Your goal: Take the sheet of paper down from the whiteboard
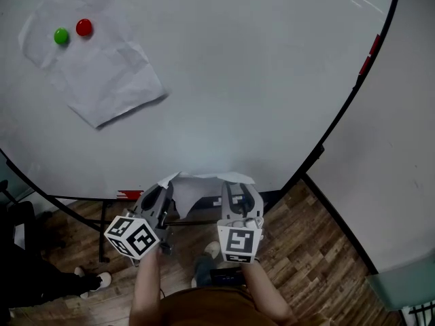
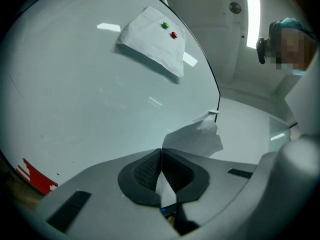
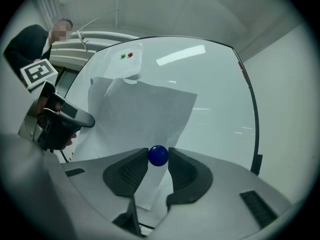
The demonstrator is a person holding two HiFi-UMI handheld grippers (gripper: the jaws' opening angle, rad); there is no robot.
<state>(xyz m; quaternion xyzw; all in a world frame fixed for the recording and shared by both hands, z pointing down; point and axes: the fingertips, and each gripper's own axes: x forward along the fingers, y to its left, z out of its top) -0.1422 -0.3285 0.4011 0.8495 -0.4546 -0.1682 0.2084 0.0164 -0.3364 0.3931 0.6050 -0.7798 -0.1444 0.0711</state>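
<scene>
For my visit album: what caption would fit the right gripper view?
Right gripper pinches a round blue magnet in front of a paper sheet by the whiteboard.

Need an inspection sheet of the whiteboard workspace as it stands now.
Surface: whiteboard, upright, mostly bare.
Job's things: loose sheet, crumpled, held by the board's lower edge. Pinned sheet is on the board at upper left under a green magnet and a red magnet.
Clutter: small red item at the board's lower edge, kind unclear.
Grippers: left hand-held gripper is shut on the loose sheet's edge. Right hand-held gripper is clamped on a blue magnet, the loose sheet behind it.
Cables: nothing seen.
Surroundings: wooden floor, pale wall, a bystander beside the board.
</scene>
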